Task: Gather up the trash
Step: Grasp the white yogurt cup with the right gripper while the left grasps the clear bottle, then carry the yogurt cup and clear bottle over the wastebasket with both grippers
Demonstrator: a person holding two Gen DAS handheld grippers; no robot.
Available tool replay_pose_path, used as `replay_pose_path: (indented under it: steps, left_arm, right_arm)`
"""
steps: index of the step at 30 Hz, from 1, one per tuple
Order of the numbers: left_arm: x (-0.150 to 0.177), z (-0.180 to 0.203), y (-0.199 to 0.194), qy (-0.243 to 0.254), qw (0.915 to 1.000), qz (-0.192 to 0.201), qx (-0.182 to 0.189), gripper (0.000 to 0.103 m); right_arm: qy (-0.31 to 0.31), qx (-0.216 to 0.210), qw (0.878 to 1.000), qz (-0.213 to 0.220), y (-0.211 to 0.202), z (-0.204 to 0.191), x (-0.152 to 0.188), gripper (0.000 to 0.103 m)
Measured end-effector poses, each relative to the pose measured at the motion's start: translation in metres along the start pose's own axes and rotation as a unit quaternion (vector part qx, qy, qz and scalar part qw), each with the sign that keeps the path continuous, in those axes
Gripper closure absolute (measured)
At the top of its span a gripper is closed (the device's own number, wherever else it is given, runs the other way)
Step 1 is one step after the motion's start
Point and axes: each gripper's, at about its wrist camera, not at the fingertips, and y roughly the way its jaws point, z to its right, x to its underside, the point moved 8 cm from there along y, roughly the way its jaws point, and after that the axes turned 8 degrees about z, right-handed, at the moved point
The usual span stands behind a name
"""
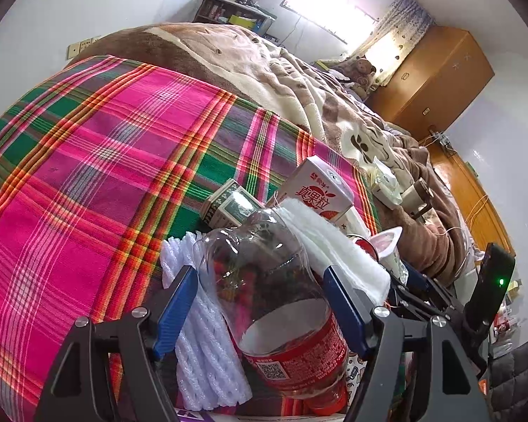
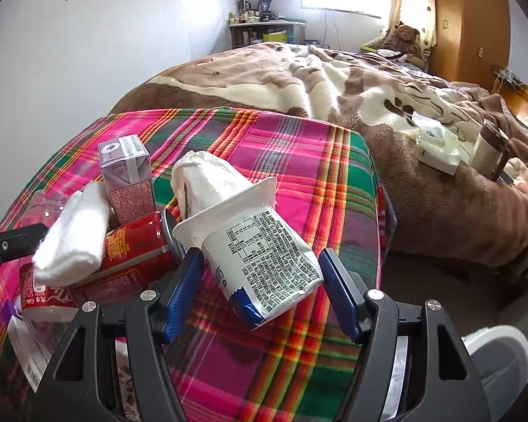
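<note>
Two claws spread, yogurt cup [image 2: 260,246] tipped, mouth pointing away

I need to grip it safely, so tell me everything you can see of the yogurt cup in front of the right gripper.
The yogurt cup is white plastic with black print and a blue base edge, dented, tipped on its side on the plaid cloth, mouth facing away. Crumpled white paper sticks out. It lies between the open fingers of the right gripper.

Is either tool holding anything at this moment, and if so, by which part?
Neither visibly grips. The left tool straddles the plastic bottle mid-body with gaps either side; the right tool is open around the yogurt cup near its base.
</note>
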Motion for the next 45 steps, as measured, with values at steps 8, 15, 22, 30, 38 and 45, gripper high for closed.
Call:
replay_pose_path:
  steps: [8,15,22,30,38,45]
  left_arm:
    - [-0.003,-0.010,-0.013,-0.007,0.9999,0.005,0.009,0.033]
    - [-0.006,-0.008,-0.040,0.005,0.9988,0.042,0.022,0.036]
    - [-0.008,0.008,-0.065,0.036,0.9959,0.077,0.030,0.038]
    - [-0.005,0.028,-0.089,0.066,0.9914,0.106,0.040,0.038]
    - [-0.005,0.038,-0.109,0.073,0.9881,0.126,0.048,0.038]
    - [-0.005,0.056,-0.129,0.095,0.9834,0.143,0.059,0.038]
  right_arm:
    - [0.026,-0.003,0.999,0.018,-0.017,-0.002,0.005,0.035]
    - [0.051,-0.015,0.998,0.042,-0.032,-0.007,0.005,0.035]
    - [0.071,-0.020,0.995,0.071,-0.052,-0.008,-0.001,0.035]
    - [0.074,-0.018,0.993,0.095,-0.067,-0.009,-0.002,0.035]
    - [0.078,-0.023,0.989,0.120,-0.088,-0.010,-0.005,0.035]
    - [0.081,-0.022,0.987,0.138,-0.107,-0.007,-0.007,0.035]
